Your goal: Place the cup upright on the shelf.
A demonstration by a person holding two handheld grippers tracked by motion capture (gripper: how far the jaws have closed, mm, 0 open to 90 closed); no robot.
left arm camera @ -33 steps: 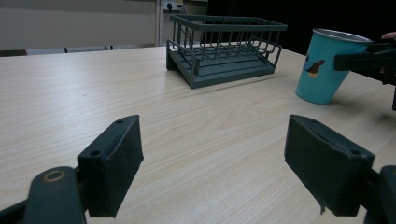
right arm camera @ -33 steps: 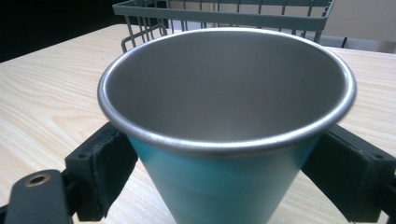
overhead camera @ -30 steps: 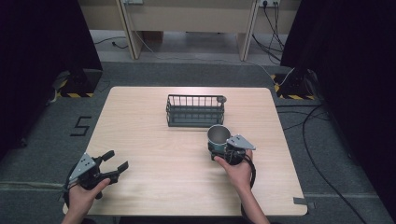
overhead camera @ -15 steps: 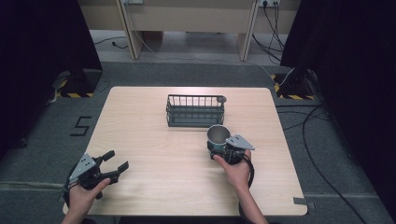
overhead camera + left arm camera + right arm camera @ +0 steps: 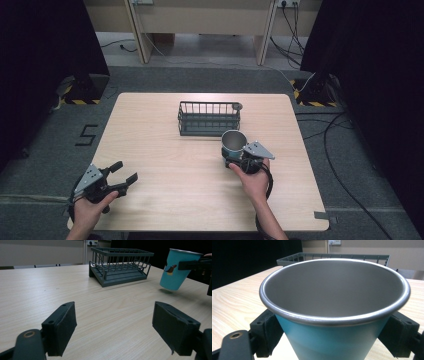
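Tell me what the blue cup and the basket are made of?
The cup looks like metal: dull grey inside, a shiny rolled rim, smooth turquoise coating outside. The basket seems to be metal wire with a matte dark grey-green coat, judging by its thin bars. The right gripper holds the cup.

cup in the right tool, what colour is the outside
Light blue cup, with a small dark picture; clearest in the left gripper view.

On the table (image 5: 165, 150), the wire basket (image 5: 209, 119) sits at twelve o'clock from centre; the cup (image 5: 232, 142) lies at its five o'clock (just beside it), the right gripper (image 5: 235, 159) around it, the left gripper (image 5: 122, 174) at eight o'clock, well apart.
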